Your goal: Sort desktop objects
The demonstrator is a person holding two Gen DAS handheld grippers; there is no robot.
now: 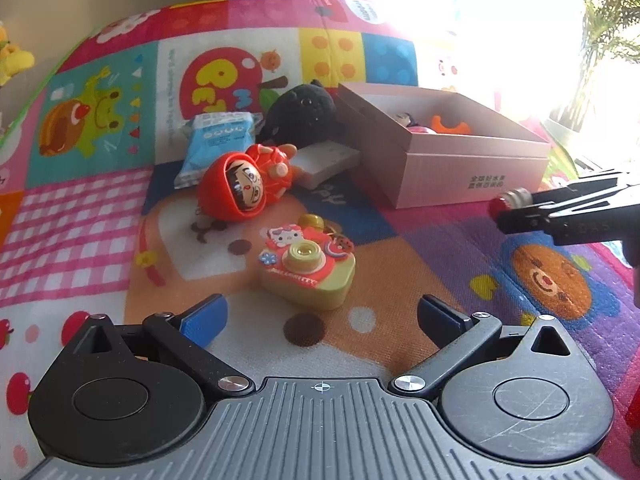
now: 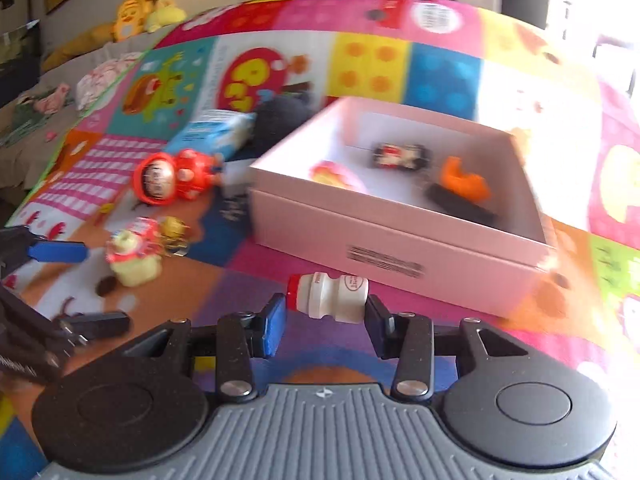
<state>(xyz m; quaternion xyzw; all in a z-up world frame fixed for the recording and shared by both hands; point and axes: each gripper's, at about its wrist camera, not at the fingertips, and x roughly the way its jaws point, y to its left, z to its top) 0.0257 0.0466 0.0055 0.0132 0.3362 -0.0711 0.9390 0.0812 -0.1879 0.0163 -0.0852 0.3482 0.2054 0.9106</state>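
My left gripper (image 1: 320, 316) is open and empty, low over the mat just in front of a yellow Hello Kitty toy camera (image 1: 308, 270). Behind it lie a red doll figure (image 1: 246, 182), a blue packet (image 1: 214, 146), a black plush (image 1: 300, 112) and a white block (image 1: 326, 162). My right gripper (image 2: 326, 318) is shut on a small white bottle with a red cap (image 2: 328, 296), held sideways in front of the pink box (image 2: 400, 248). The right gripper also shows at the right of the left wrist view (image 1: 520, 212). The box holds an orange piece (image 2: 464, 180) and other small toys.
A colourful cartoon play mat (image 1: 80, 200) covers the surface. A gold bauble (image 1: 312, 222) sits behind the toy camera. Yellow plush toys (image 2: 144, 12) lie far back left. Bright window glare and a plant (image 1: 608, 20) are at the right.
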